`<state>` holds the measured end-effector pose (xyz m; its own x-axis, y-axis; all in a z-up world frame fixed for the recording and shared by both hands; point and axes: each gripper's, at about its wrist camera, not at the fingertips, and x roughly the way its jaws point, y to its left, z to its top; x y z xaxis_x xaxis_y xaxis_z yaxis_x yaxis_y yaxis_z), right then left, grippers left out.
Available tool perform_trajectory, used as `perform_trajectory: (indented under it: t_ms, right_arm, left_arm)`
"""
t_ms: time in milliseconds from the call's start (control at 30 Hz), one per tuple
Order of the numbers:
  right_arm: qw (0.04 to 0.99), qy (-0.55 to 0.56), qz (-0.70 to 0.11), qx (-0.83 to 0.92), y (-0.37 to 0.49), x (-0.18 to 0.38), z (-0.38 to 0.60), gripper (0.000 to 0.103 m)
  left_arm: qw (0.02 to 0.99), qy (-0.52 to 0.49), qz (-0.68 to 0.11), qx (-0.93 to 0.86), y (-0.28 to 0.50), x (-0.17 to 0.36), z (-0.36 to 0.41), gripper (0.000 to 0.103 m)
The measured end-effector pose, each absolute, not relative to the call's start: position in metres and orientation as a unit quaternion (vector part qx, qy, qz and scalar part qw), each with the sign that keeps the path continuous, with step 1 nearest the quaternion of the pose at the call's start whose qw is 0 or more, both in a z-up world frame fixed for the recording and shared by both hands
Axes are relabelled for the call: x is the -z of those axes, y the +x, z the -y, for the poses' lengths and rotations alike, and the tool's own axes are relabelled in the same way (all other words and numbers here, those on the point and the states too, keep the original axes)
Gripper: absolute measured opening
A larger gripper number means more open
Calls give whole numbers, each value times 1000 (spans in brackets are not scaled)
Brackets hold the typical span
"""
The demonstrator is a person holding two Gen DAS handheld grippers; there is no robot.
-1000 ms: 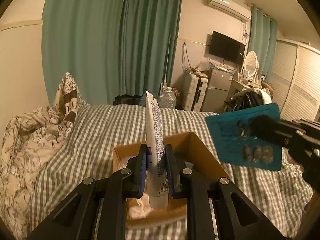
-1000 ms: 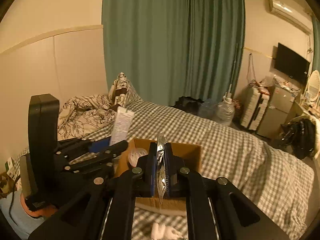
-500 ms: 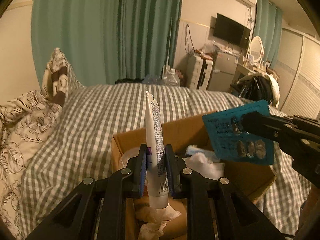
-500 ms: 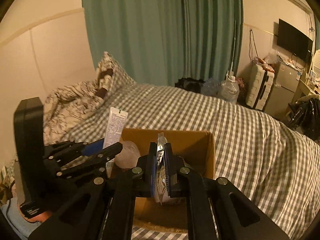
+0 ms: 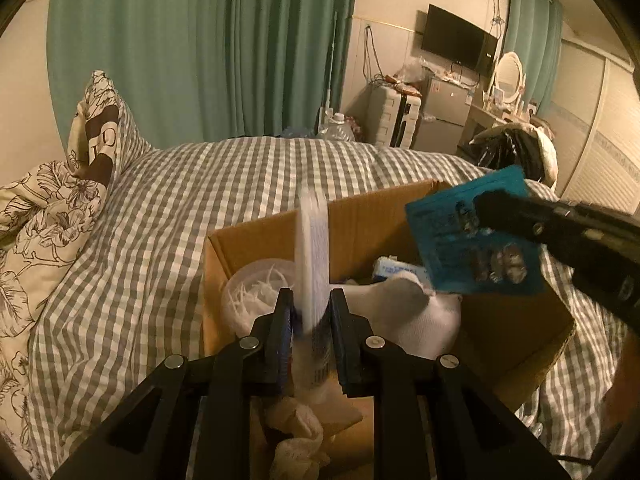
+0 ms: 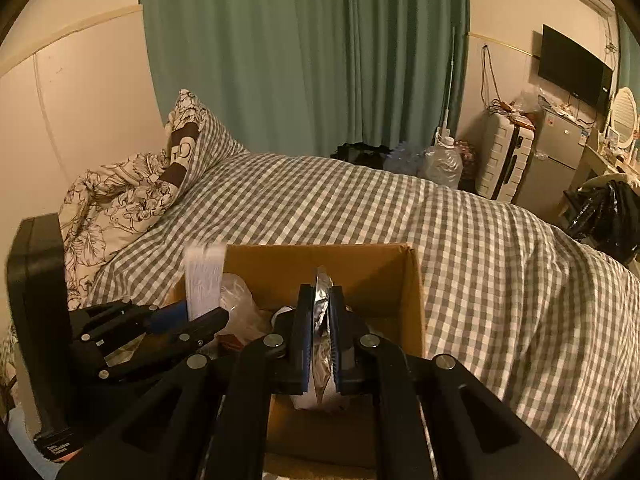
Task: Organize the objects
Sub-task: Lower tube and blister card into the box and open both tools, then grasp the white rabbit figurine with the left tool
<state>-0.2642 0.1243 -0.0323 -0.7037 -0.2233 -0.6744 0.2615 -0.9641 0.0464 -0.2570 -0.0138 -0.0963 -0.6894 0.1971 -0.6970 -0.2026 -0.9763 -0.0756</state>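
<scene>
box (image 5: 256, 248) sits open on the checked bed, half full – tub, socks inside. left gripper (image 5: 310, 336) pinches a white tube (image 5: 312, 248) upright over it; right gripper (image 6: 320, 332) pinches a teal packet (image 5: 472, 240) above the right side – risk: tube tips out over the near wall if dropped upright.

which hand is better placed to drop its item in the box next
Left, probably. Its tongs hold the tube upright above the box. The right tongs hold the pouch near the box's right side.
</scene>
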Motion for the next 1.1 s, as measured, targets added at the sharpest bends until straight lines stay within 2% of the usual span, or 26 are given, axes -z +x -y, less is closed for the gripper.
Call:
perform_trajectory:
  t_ms: [33, 67, 133, 200, 300, 333, 400, 467, 600, 800, 867, 1100]
  right_arm:
    - [130, 360, -25, 923, -262, 29, -126, 13]
    - [129, 357, -24, 925, -258, 26, -128, 26]
    - [124, 349, -24, 929, -250, 18, -130, 44]
    - [121, 337, -25, 933, -240, 8, -133, 47]
    - [115, 321, -30, 939, -223, -11, -137, 51]
    - [111, 316, -31, 942, -217, -17, -138, 56]
    - [101, 302, -34, 947, -202, -32, -144, 64]
    - [91, 289, -39, 952, -186, -46, -151, 71]
    - [65, 278, -60, 957, -158, -64, -161, 76]
    - [32, 278, -86, 956, -117, -72, -183, 87]
    - [20, 281, -86, 956, -104, -68, -193, 91]
    - [-3, 325, -49, 945, -84, -21, -232, 93]
  left_arm:
    - [107, -382, -5, -918, -255, 96, 14, 20]
    - [108, -383, -4, -917, -254, 95, 14, 23]
    - [108, -383, -3, -918, -248, 91, 14, 33]
    - [103, -377, -4, -920, -242, 86, 14, 59]
    - [99, -364, -9, -926, -229, 71, 11, 64]
    - [97, -362, -11, -927, -225, 66, 11, 67]
    - [92, -353, -14, -931, -216, 57, 11, 80]
    - [88, -343, -17, -935, -203, 45, 10, 85]
    - [75, -331, -14, -941, -183, 26, 12, 93]
    - [60, -314, -1, -948, -151, 7, 11, 99]
    - [54, -311, 0, -949, -141, 7, 6, 99]
    - [49, -334, 2, -941, -123, 35, -21, 100]
